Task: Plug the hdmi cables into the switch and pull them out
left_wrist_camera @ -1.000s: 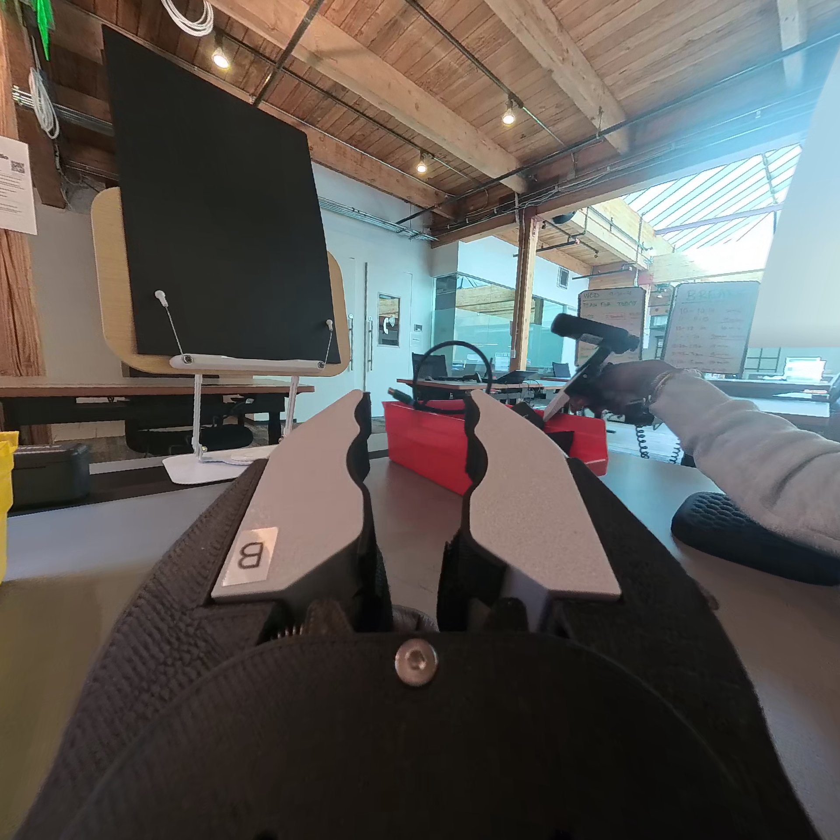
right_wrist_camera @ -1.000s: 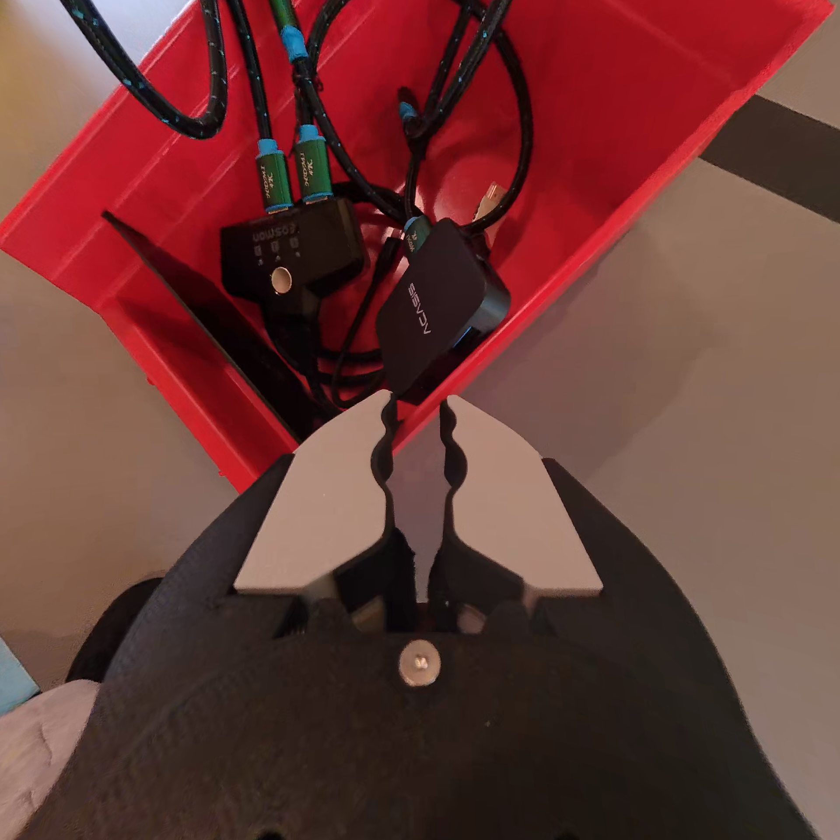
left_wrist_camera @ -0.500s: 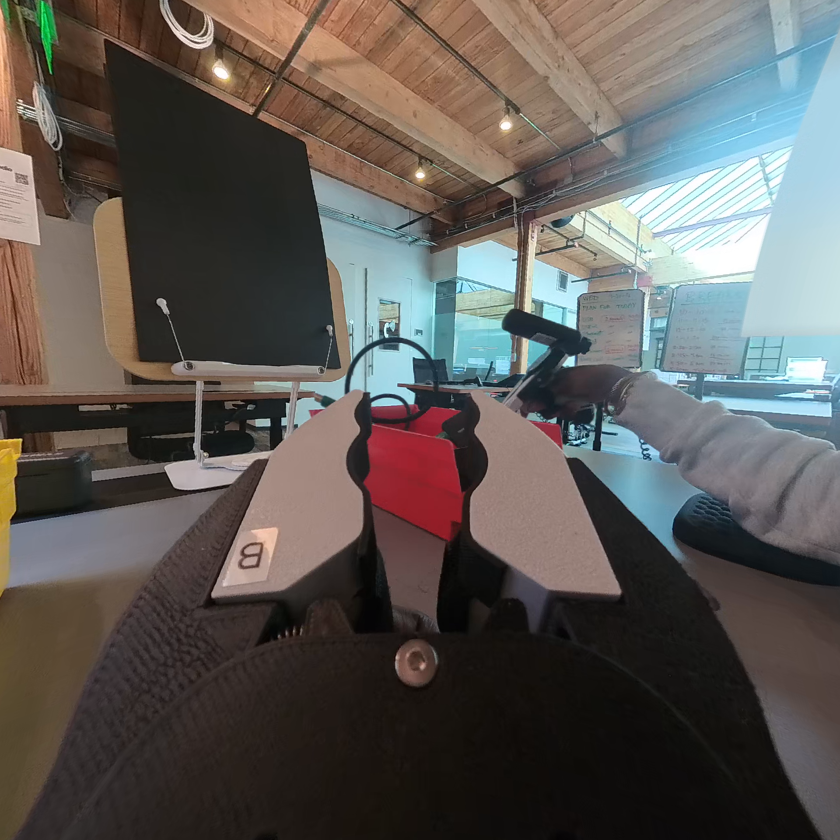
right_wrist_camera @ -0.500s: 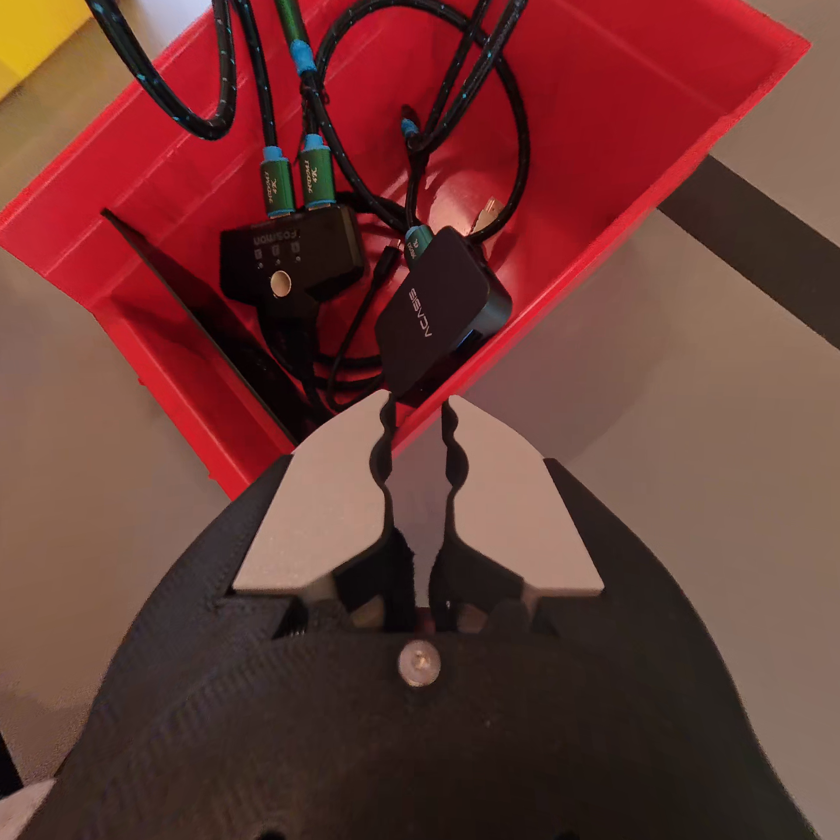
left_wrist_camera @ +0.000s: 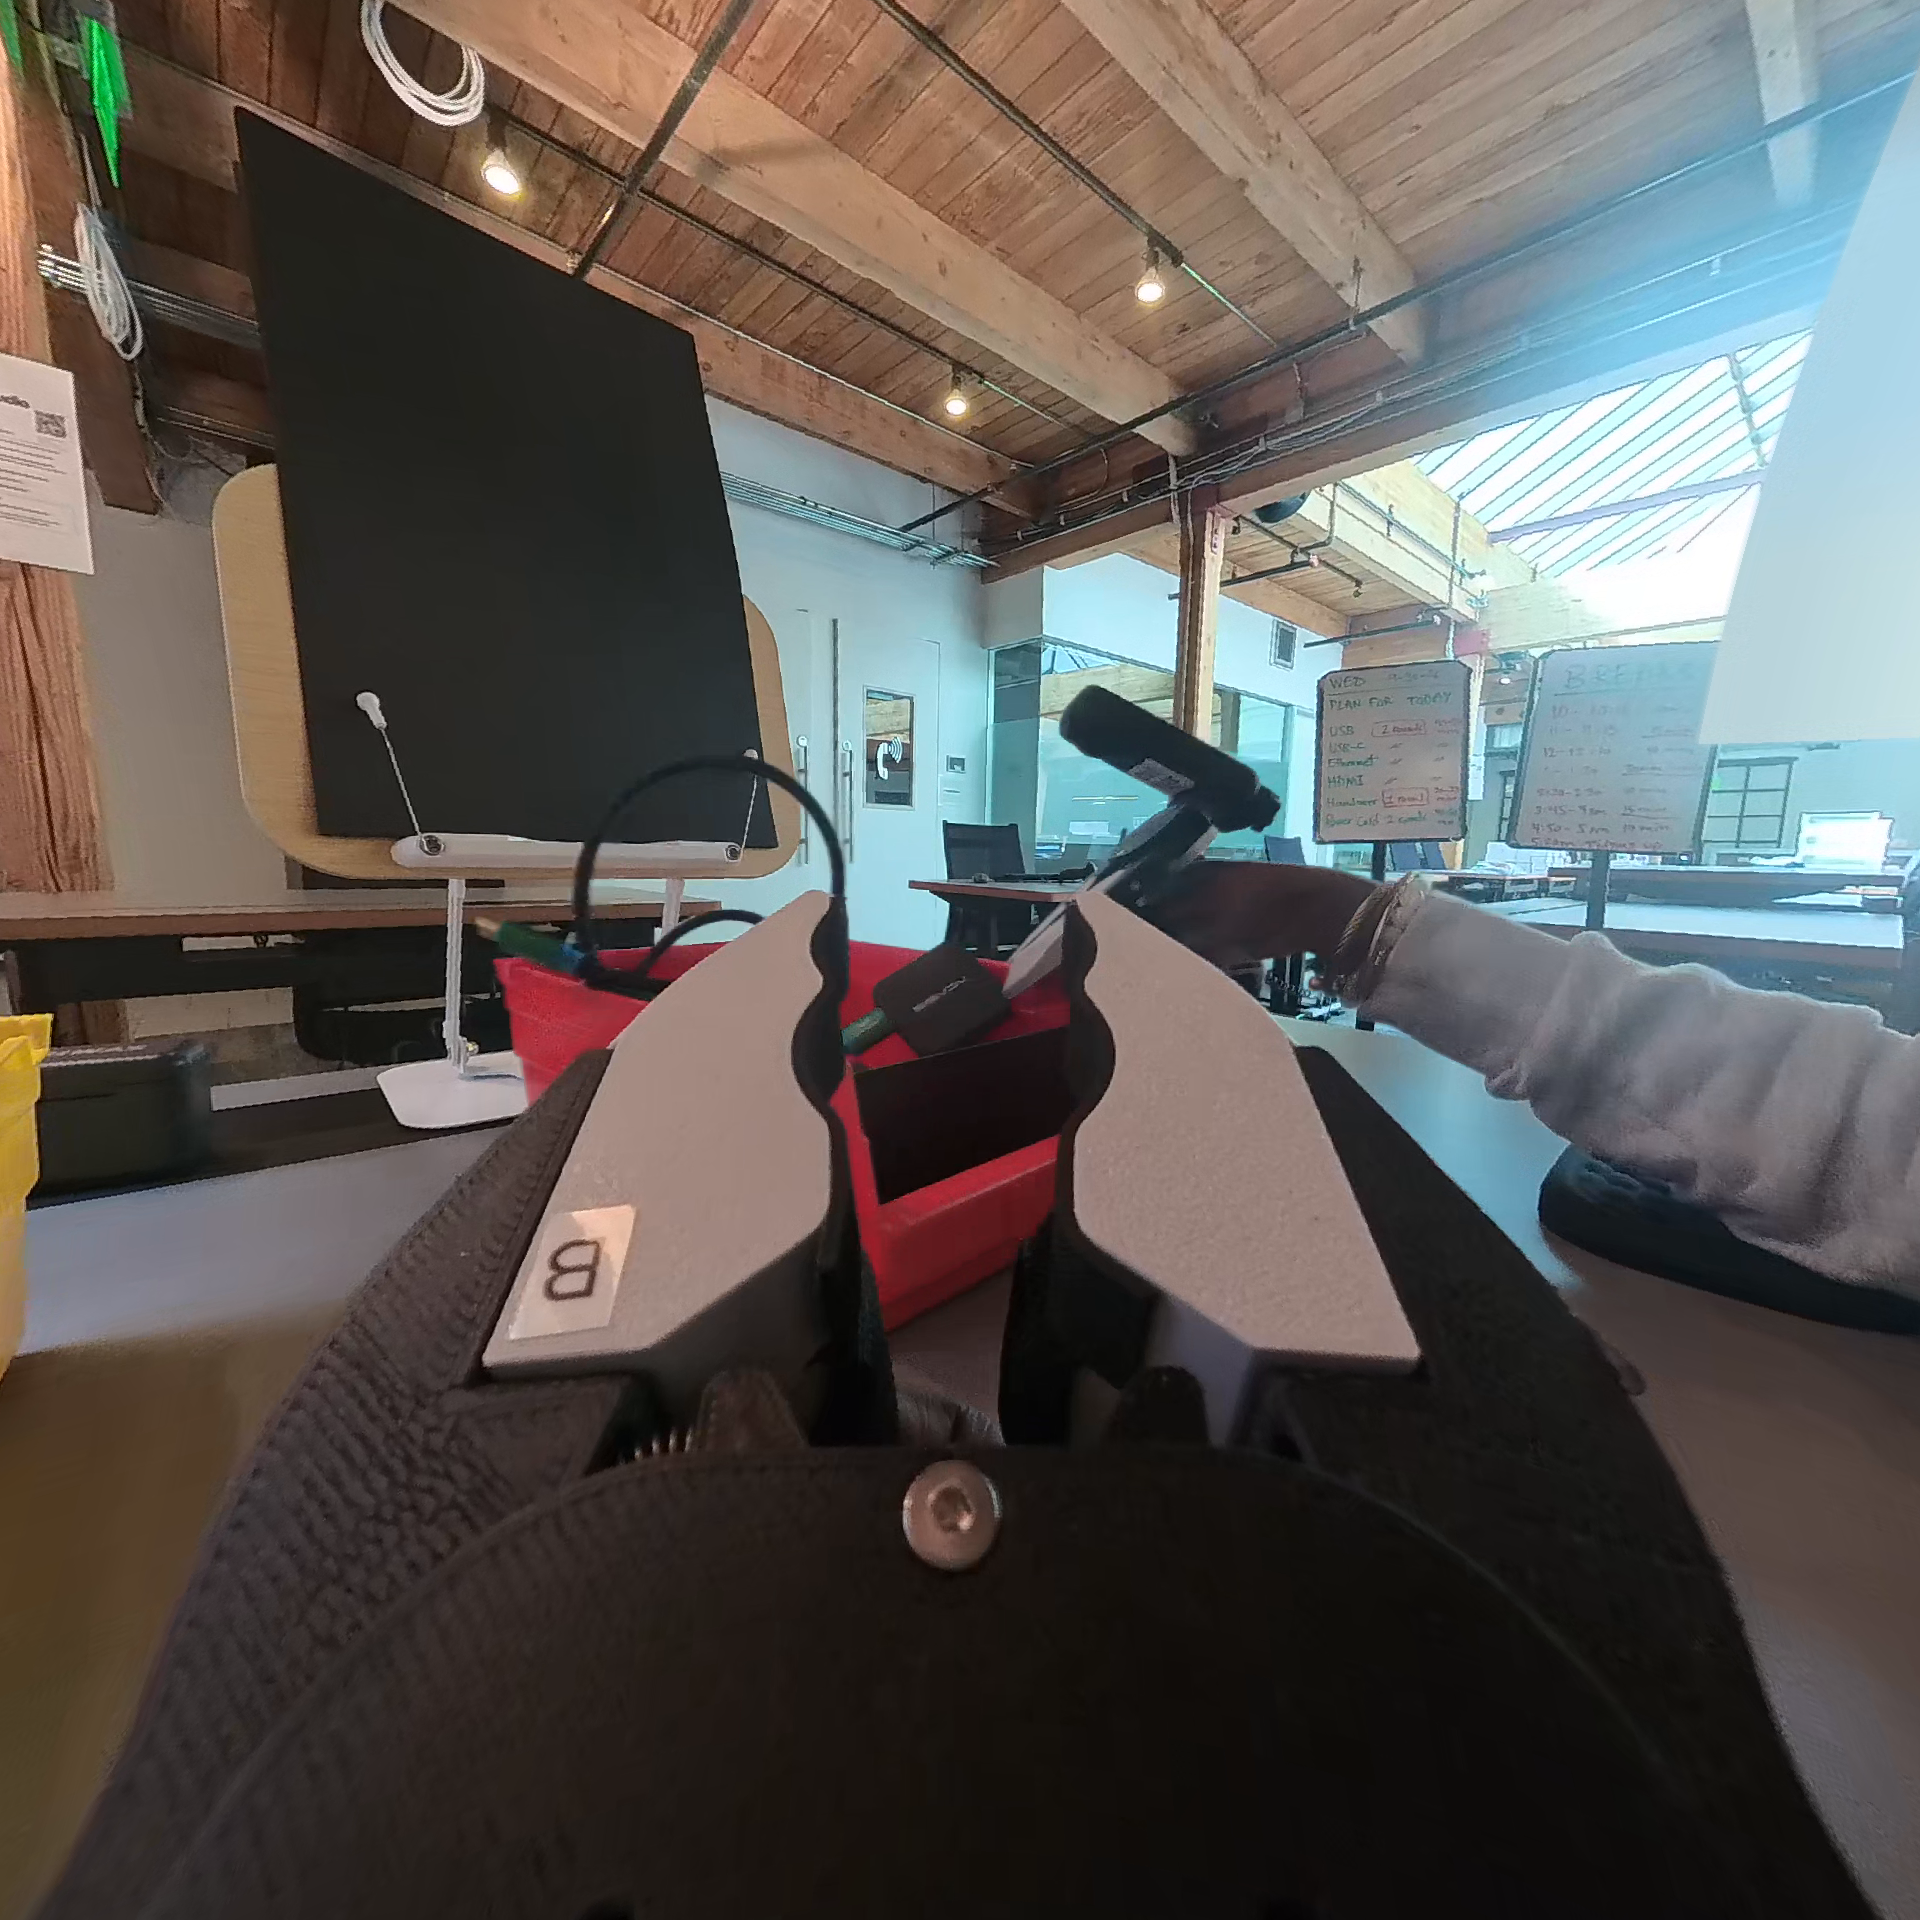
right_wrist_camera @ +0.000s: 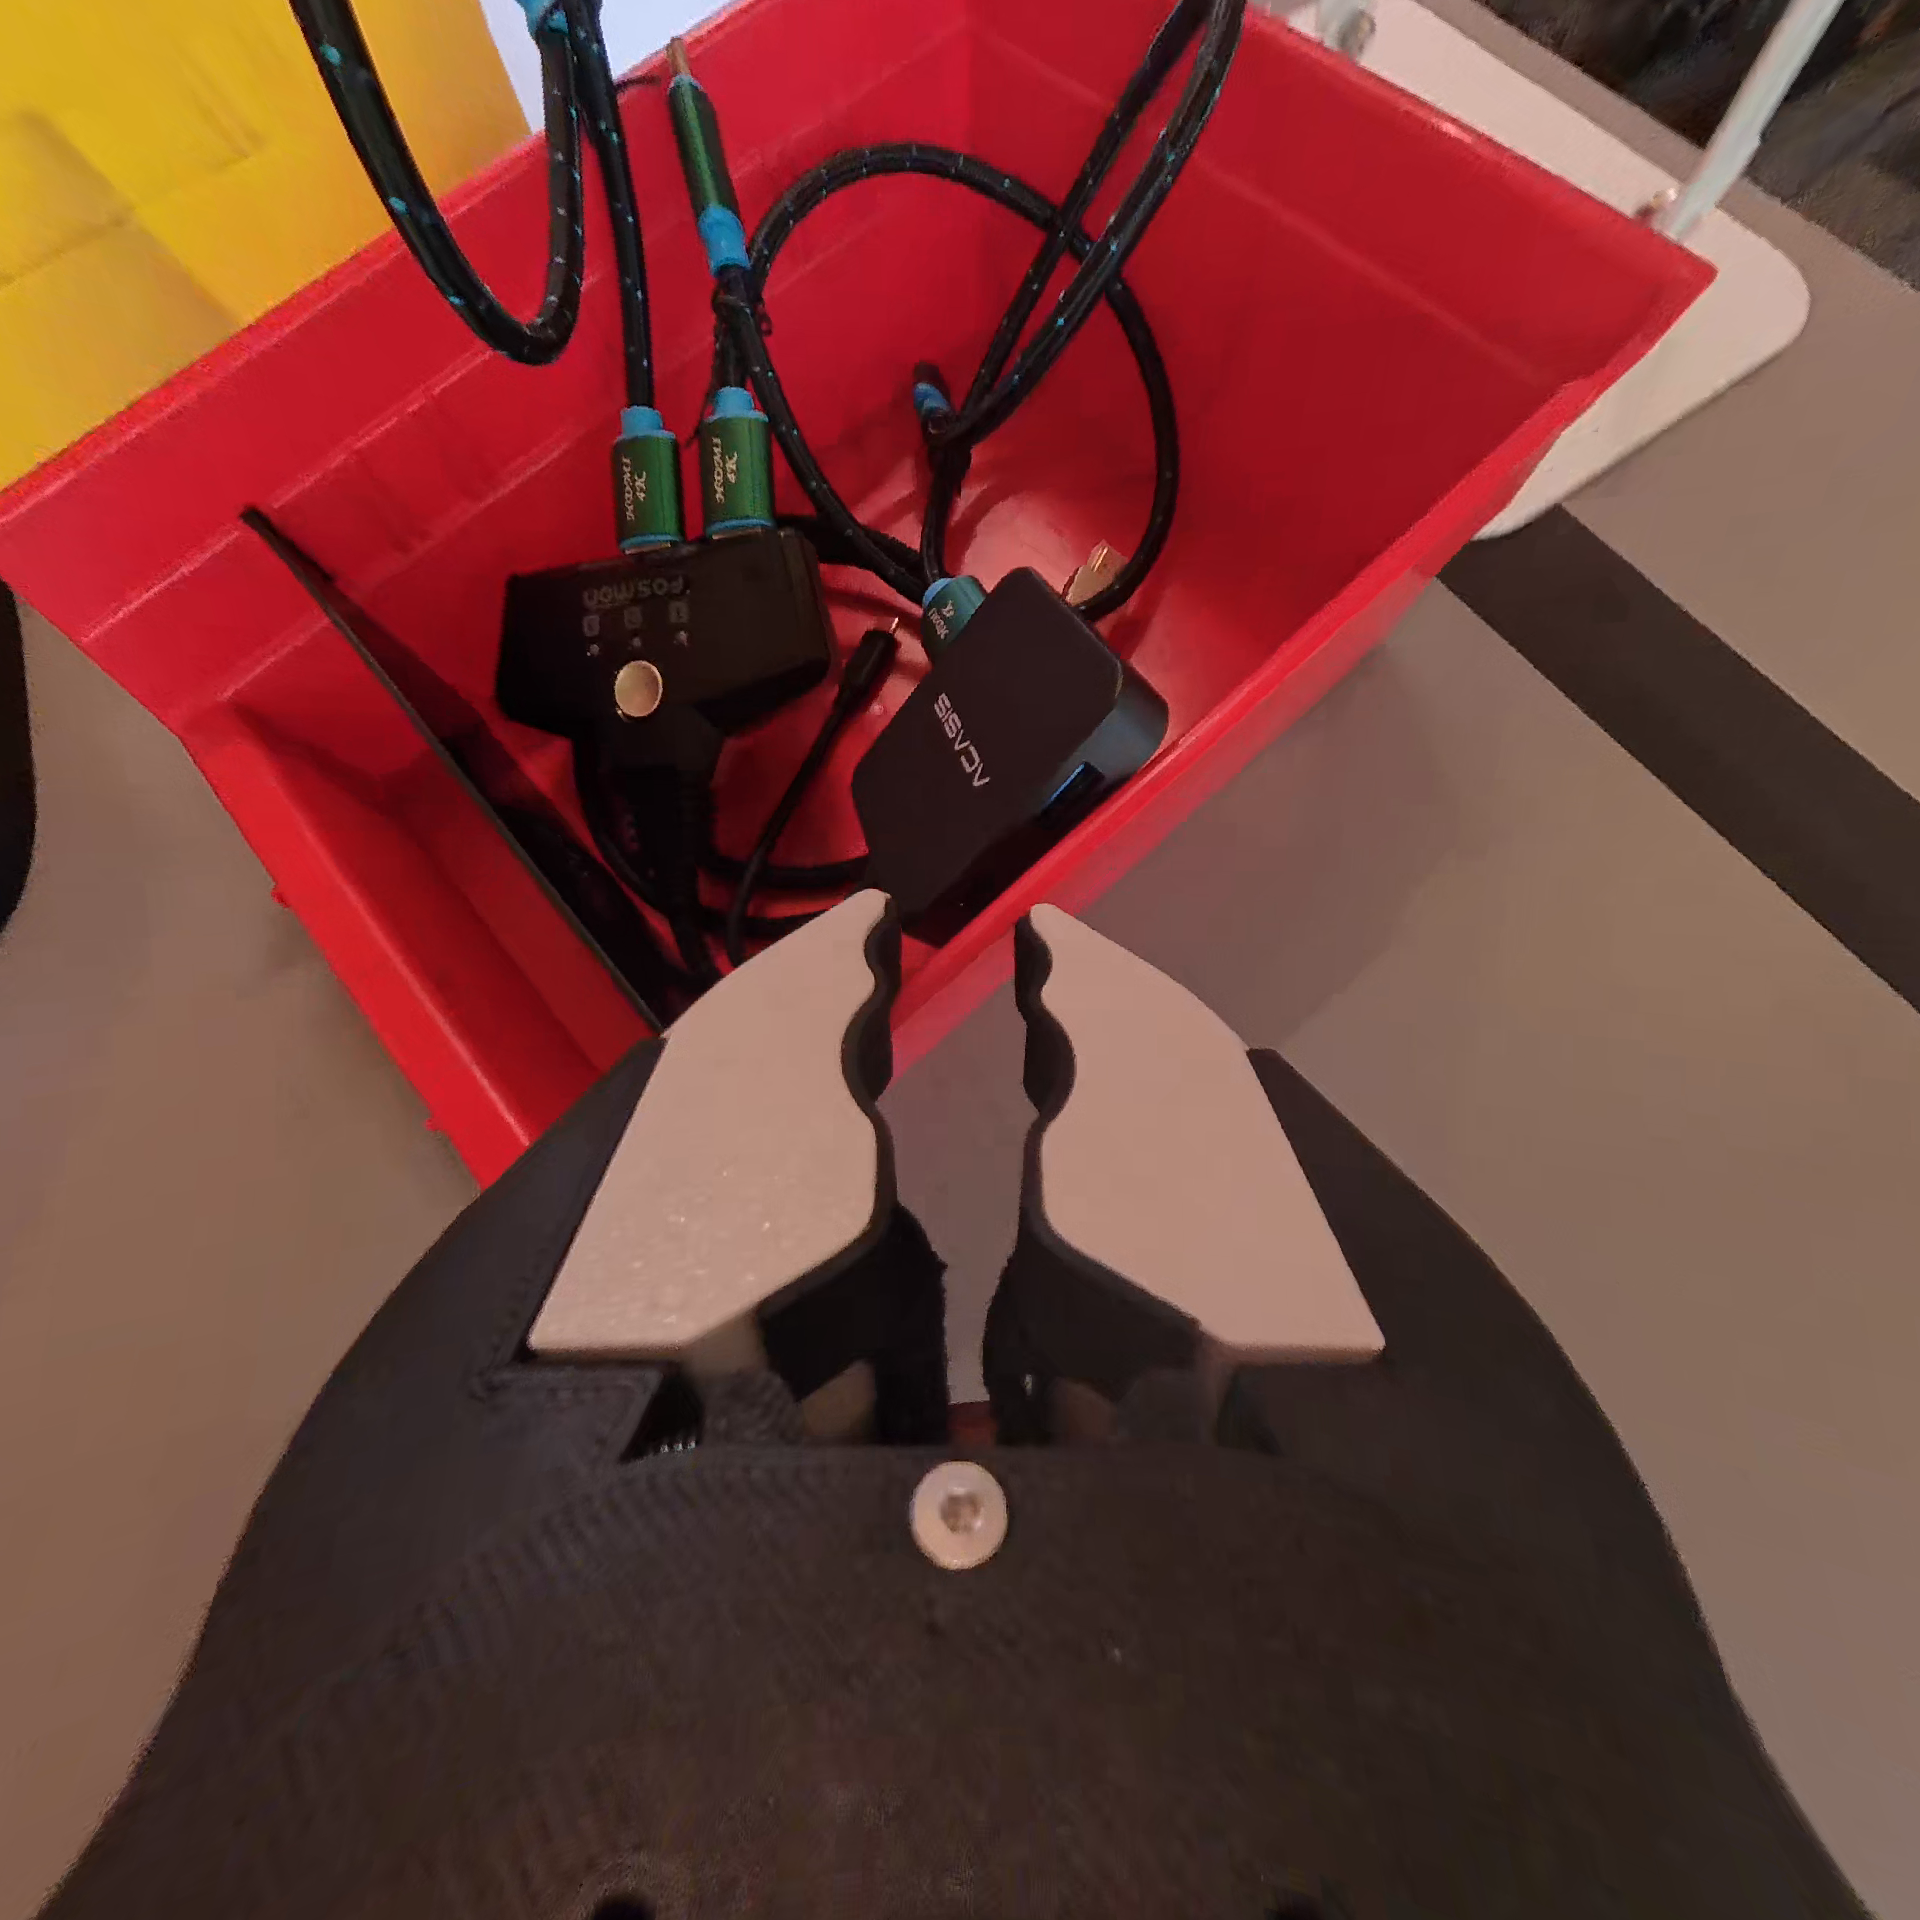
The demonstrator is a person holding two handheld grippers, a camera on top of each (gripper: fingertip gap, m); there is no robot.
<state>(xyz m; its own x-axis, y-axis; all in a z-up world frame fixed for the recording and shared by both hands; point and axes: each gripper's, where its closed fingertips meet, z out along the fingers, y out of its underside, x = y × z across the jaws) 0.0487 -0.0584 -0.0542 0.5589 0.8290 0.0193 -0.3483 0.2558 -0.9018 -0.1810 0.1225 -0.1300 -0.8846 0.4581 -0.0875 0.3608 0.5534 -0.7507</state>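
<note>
Inside one red bin: two black switches, three green plugs seated; both grippers gaping, holding nothing.

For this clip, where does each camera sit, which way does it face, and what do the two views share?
Left wrist view: on the left tool, low over the grey table, facing level across the room; the person's sleeve and the right tool show.
Right wrist view: on the right tool, looking steeply down into the red bin at the HDMI switch.
Shared: the red bin, black hub and braided cables.
</note>
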